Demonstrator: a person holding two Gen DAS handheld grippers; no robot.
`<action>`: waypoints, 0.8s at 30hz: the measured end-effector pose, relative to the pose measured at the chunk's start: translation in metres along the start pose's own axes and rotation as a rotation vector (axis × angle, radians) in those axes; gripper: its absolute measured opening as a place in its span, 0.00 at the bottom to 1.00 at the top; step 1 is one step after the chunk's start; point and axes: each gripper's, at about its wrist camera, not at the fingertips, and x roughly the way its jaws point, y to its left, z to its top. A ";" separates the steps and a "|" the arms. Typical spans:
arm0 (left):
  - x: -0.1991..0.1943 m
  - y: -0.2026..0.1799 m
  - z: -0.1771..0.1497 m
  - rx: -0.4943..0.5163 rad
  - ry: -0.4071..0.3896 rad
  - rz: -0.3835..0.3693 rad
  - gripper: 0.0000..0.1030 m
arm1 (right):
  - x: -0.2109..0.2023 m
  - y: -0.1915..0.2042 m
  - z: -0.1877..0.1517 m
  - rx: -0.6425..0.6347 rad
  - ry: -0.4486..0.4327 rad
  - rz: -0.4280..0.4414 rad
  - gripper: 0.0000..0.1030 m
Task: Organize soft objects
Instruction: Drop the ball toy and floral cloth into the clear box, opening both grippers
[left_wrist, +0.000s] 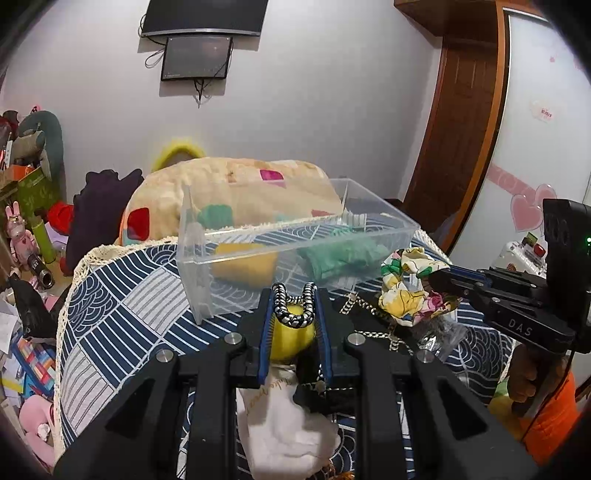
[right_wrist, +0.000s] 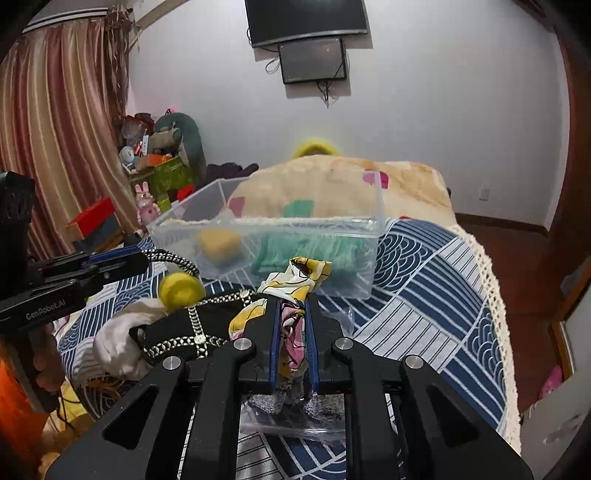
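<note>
A clear plastic bin (left_wrist: 384, 240) stands on the patterned bed cover and holds a yellow soft block (left_wrist: 245, 264) and a green cloth (left_wrist: 341, 256). My left gripper (left_wrist: 293, 295) is shut on a black-and-white braided cord (left_wrist: 291, 317) with a yellow pompom (left_wrist: 291, 341), held just before the bin. My right gripper (right_wrist: 291, 301) is shut on a floral fabric scrunchie (right_wrist: 295, 277), also just before the bin (right_wrist: 369, 236). It shows at the right of the left wrist view (left_wrist: 406, 291). The cord and pompom (right_wrist: 181, 291) show at the left of the right wrist view.
A white cloth (left_wrist: 291, 424), a black item with silver chain (right_wrist: 192, 332) and a plastic-wrapped grey item (right_wrist: 295, 410) lie on the blue-and-white bed cover (right_wrist: 424, 295). A beige blanket (left_wrist: 236, 195) is heaped behind the bin. Toys and boxes (left_wrist: 29, 206) clutter the left.
</note>
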 end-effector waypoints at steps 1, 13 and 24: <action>-0.003 0.000 0.001 0.000 -0.008 0.000 0.21 | -0.001 0.000 0.001 0.001 -0.005 0.002 0.11; -0.021 0.010 0.020 -0.028 -0.076 0.012 0.21 | -0.025 0.000 0.021 -0.009 -0.096 -0.014 0.11; -0.012 0.020 0.041 -0.030 -0.100 0.039 0.21 | -0.023 0.010 0.049 -0.047 -0.161 -0.035 0.11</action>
